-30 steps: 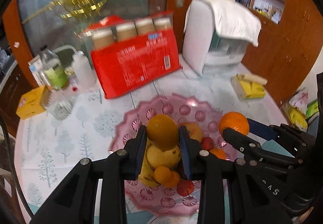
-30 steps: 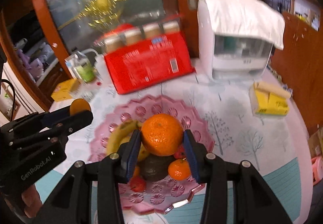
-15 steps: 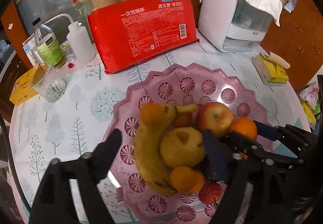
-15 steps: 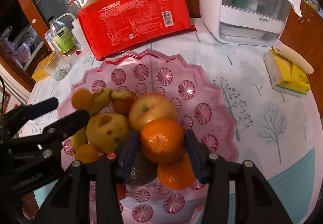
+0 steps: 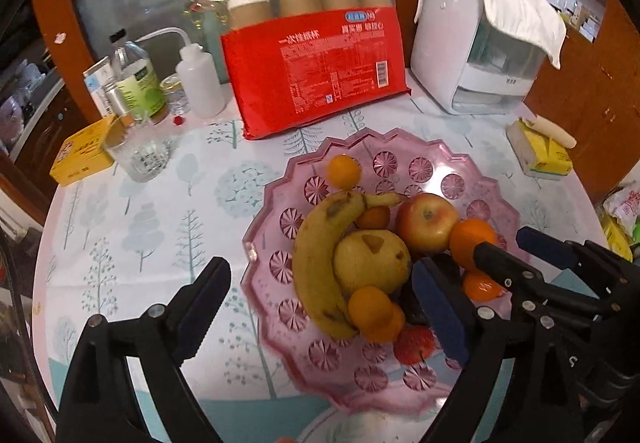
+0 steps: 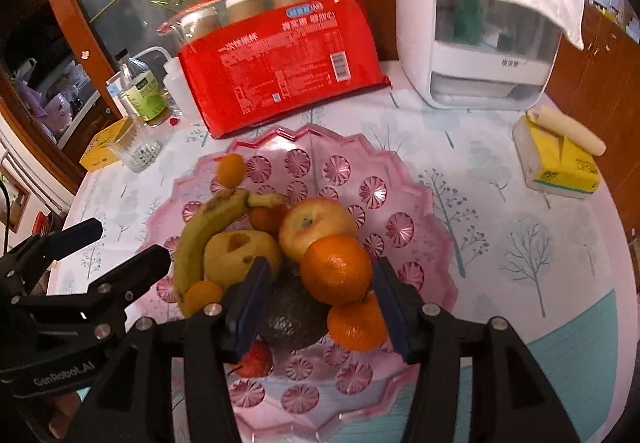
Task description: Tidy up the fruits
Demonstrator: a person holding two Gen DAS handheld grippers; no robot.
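Tree-print tablecloth (image 5: 132, 227) holds your pink fruit plate (image 5: 476, 179). Your left gripper (image 5: 320, 297), clamping a small orange (image 5: 343, 171) 1 second ago, now opens empty. Your right gripper (image 6: 320, 299) is opening around its big orange (image 6: 335, 269), pads off.

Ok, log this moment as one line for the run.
left gripper: opening, empty | right gripper: opening around orange | orange on fruit pile in pink plate

Red cup package (image 5: 316, 67), white appliance (image 5: 472, 43) (cloth-draped), drinking glass (image 5: 138, 151), tissue pack (image 5: 540, 155)
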